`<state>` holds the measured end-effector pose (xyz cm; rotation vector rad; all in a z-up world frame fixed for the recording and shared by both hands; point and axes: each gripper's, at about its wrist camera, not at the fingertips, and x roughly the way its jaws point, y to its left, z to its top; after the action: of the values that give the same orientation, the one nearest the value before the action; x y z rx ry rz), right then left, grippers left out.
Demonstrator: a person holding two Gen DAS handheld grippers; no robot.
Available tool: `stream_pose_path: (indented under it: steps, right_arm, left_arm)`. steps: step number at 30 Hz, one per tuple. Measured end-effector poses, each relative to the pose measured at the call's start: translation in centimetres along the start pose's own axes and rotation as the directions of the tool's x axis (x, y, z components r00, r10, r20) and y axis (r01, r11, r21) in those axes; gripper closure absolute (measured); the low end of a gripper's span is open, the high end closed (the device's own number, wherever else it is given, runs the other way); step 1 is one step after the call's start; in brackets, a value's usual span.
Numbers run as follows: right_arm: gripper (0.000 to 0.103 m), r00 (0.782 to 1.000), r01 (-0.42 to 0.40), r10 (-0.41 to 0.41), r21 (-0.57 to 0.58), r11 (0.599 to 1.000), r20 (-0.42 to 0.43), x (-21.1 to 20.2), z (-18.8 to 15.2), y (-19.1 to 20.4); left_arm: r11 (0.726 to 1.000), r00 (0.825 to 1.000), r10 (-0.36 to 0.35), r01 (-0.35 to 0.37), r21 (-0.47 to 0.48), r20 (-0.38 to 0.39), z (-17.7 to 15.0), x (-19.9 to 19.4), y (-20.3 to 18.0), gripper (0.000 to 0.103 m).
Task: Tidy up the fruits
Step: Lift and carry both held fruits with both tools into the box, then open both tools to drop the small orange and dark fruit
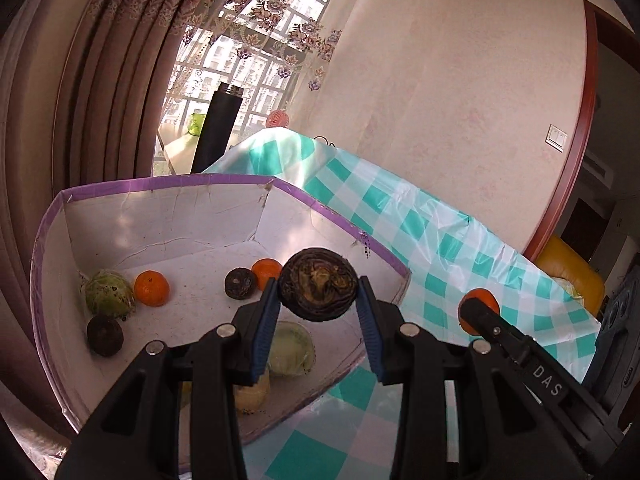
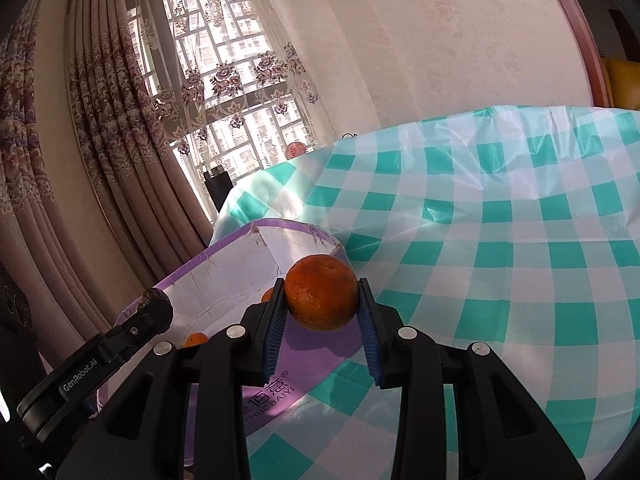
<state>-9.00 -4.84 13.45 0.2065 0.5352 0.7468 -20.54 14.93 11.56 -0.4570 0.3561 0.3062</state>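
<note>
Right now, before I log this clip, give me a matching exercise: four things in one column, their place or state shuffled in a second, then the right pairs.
1. dark wrinkled fruit
2. orange
3. pale green cabbage
4. black cylinder

A. lying on the box floor
B. clamped in the right tool
C. standing beyond the box, by the window
D. clamped in the left tool

Pairs: 1-D, 2-B, 3-A, 4-C

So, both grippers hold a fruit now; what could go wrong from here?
1. The left gripper pinches the dark round fruit only at its fingertips; it may slip out.
2. The right gripper holds its orange the same way, over the purple-edged box wall and the checked tablecloth; dropped, it could roll off.
</note>
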Motion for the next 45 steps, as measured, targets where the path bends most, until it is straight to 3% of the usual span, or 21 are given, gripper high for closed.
stream_pose_path:
  steps: [6, 14, 22, 26, 36, 38, 41, 45]
  right_arm:
    - [0.068, 0.995, -0.049, 0.039, -0.109, 0.993, -0.093, 2.9, 1.5, 4.3]
    - [0.068, 0.962, -0.017, -0.065, -0.294, 0.956, -0.267, 7.6, 0.4, 9.4]
    - [0.068, 0.908, 0.003, -0.180, -0.422, 0.907, -0.379, 11.1, -2.0, 12.2]
    - [0.068, 0.879, 0.005, -0.228, -0.470, 0.883, -0.418, 12.3, -2.9, 13.0]
    - [0.068, 0.832, 0.018, -0.302, -0.522, 0.853, -0.465, 13.8, -3.4, 13.7]
    - [0.068, 0.826, 0.019, -0.308, -0.523, 0.852, -0.472, 13.9, -3.3, 13.7]
    - [0.068, 0.819, 0.026, -0.322, -0.530, 0.847, -0.475, 14.1, -3.3, 13.6]
    - [0.068, 0.814, 0.030, -0.328, -0.529, 0.848, -0.479, 14.1, -3.2, 13.5]
  left_arm:
    - [0.990, 0.988, 0.137, -0.139, -0.017, -0.069, 0.7, 0.4, 2.0, 0.064]
    - [0.973, 0.957, 0.220, -0.230, -0.032, -0.189, 1.9, 0.8, 5.3, 0.064]
    - [0.962, 0.933, 0.272, -0.260, 0.080, -0.235, 2.1, 1.4, 6.2, 0.064]
    - [0.958, 0.922, 0.286, -0.274, 0.083, -0.262, 2.3, 1.4, 7.0, 0.064]
    - [0.948, 0.891, 0.315, -0.275, 0.163, -0.328, 3.0, 3.1, 7.7, 0.063]
    - [0.939, 0.879, 0.334, -0.278, 0.203, -0.341, 3.2, 3.6, 7.4, 0.059]
    - [0.948, 0.870, 0.307, -0.247, 0.199, -0.385, 3.6, 4.2, 7.6, 0.052]
    - [0.937, 0.842, 0.346, -0.282, 0.209, -0.414, 4.1, 4.8, 8.5, 0.025]
